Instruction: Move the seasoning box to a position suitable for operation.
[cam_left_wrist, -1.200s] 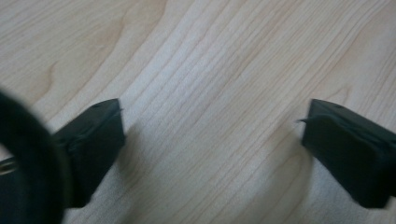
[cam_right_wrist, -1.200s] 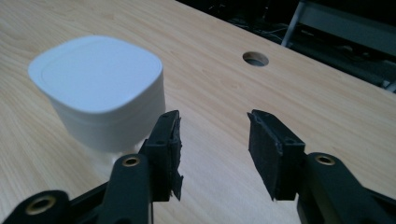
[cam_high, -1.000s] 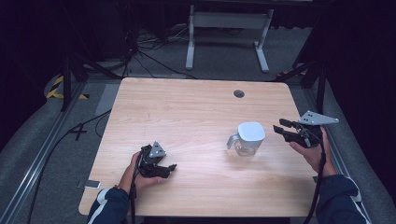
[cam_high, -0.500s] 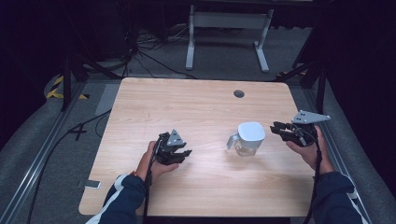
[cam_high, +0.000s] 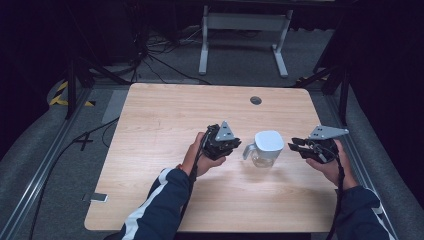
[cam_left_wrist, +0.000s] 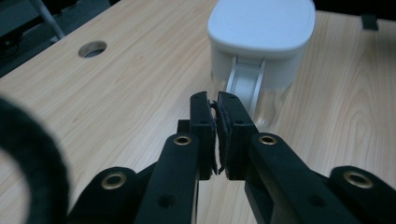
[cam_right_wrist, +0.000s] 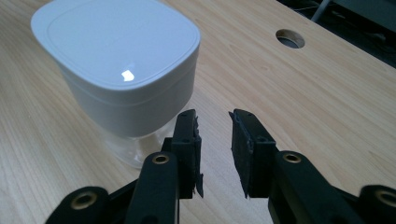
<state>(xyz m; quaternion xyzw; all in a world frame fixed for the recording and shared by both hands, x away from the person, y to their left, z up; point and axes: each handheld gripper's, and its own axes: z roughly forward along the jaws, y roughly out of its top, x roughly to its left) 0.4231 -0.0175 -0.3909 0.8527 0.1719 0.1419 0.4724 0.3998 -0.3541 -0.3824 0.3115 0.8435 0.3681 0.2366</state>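
A clear jug with a white lid and a white handle stands on the wooden table, right of centre. My left gripper hovers just left of the handle and points at it. In the left gripper view this gripper has just closed, pad against pad with nothing between, a short way from the jug. My right gripper sits close to the jug's right side. In the right gripper view its jaws stand open a narrow gap, empty, having narrowed a moment ago, beside the jug.
A round cable hole lies in the table's far edge, behind the jug. A white metal stand and cables are on the floor beyond the table. A small flat object lies off the table's front left corner.
My left hand has moved right and up from the table's front left toward the jug's handle, and its jaws have shut. The right hand has stayed put with its jaws narrower.
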